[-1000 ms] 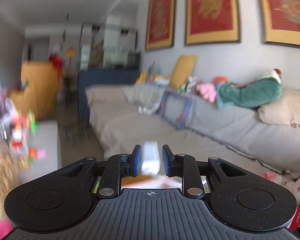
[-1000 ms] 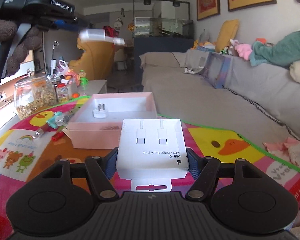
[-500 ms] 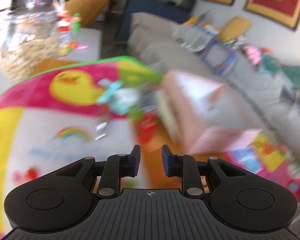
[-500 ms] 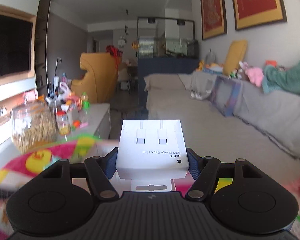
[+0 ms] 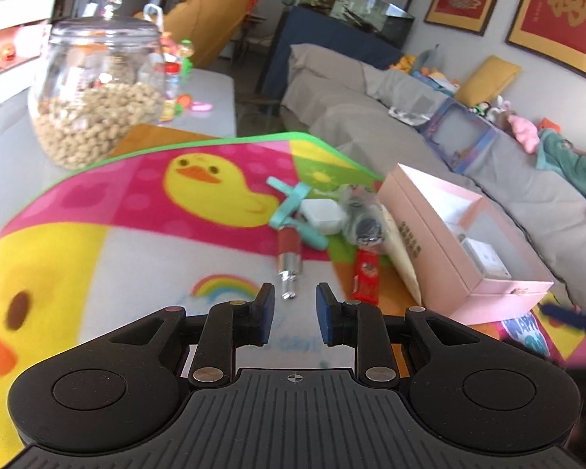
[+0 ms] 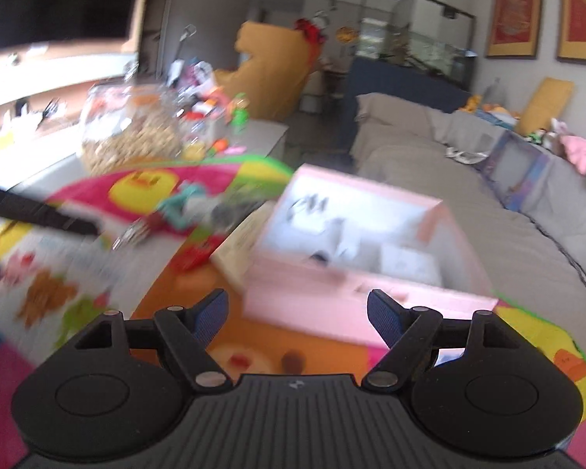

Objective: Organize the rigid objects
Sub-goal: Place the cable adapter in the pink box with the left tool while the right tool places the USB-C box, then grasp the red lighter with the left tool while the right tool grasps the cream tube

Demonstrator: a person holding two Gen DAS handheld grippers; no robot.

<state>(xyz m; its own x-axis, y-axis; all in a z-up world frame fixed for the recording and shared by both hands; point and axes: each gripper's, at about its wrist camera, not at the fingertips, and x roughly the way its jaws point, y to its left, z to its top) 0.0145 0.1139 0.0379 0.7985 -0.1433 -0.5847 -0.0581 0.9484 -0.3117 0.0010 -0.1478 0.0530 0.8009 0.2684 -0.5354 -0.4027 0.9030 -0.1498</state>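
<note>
A pink box stands open on the colourful mat, with white items inside; it also shows blurred in the right wrist view. Left of it lie a red-and-silver tube, a white charger, a teal clip, a bagged round item and a red packet. My left gripper is empty, its jaws a small gap apart, just before the tube. My right gripper is wide open and empty in front of the pink box.
A glass jar of nuts stands at the mat's far left corner, with small toys behind it. A grey sofa runs along the right. The mat covers the table.
My right gripper let go of the white USB-C cable box and opened wide; a white box now lies in the pink box. My left gripper, empty, swung down toward the loose items.
</note>
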